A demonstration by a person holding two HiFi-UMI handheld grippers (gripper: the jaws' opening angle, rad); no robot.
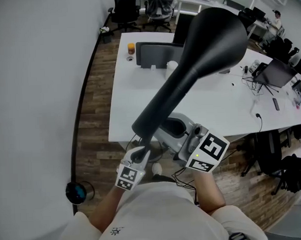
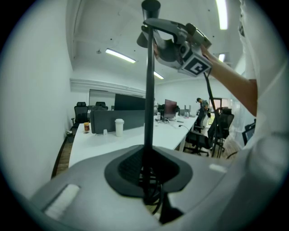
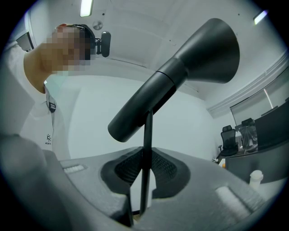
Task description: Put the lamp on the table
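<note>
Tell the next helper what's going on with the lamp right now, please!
Left gripper: shut on the lamp, on its thin stem.
Right gripper: shut on the same stem, further up.
The lamp: in the air, tilted, in front of the white table, not on it.
Done: lamp lifted.
Left: carry it over the table, stand it upright, let go.

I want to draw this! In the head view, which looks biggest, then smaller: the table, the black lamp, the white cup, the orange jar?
1. White table
2. Black lamp (near the camera, so it looks extra big)
3. White cup and orange jar: tiny, about alike, not ranked
</note>
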